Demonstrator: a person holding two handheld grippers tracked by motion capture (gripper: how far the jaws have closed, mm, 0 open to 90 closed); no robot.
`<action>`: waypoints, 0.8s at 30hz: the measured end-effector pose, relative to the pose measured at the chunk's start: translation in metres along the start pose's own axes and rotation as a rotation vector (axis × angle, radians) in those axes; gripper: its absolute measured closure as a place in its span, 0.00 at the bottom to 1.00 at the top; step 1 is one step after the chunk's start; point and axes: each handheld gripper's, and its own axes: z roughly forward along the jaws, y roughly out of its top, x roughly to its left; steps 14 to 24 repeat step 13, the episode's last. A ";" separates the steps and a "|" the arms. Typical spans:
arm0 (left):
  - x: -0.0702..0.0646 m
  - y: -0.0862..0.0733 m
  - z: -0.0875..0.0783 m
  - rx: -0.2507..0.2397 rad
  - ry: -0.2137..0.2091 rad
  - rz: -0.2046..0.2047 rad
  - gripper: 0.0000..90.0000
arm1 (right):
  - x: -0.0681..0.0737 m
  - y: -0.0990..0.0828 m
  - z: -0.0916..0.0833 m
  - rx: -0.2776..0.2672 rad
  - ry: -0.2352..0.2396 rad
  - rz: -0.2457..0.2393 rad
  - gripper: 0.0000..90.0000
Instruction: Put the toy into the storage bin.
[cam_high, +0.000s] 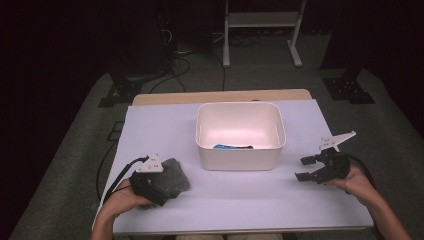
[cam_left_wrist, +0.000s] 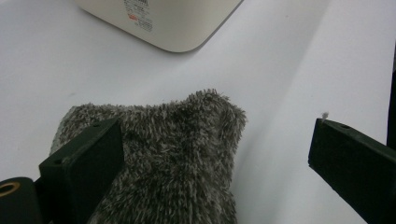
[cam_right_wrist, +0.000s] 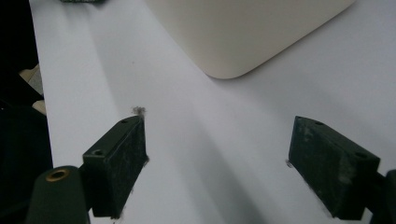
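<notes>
Left gripper view is showing my left claw (cam_left_wrist: 212, 154) spreading wide over the fuzzy grey cloth (cam_left_wrist: 163, 154) lying on the worktop (cam_high: 240, 195), bin (cam_high: 240, 135) ahead-right (right claw (cam_high: 312, 167) is idling open, well apart).

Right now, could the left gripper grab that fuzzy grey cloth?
Probably yes. The left gripper hangs right over the cloth with its jaws wide open; one jaw sits over the cloth, the other beside it, and nothing lies between.
</notes>
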 end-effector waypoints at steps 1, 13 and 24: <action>0.000 0.000 0.000 0.000 0.000 0.002 0.03 | 0.000 -0.003 0.000 -0.006 0.002 0.005 0.20; 0.000 0.001 0.001 -0.009 0.001 0.006 0.03 | 0.004 -0.020 0.003 -0.044 -0.002 0.024 0.19; 0.000 0.001 0.001 -0.009 0.001 0.006 0.03 | 0.004 -0.020 0.003 -0.044 -0.002 0.024 0.19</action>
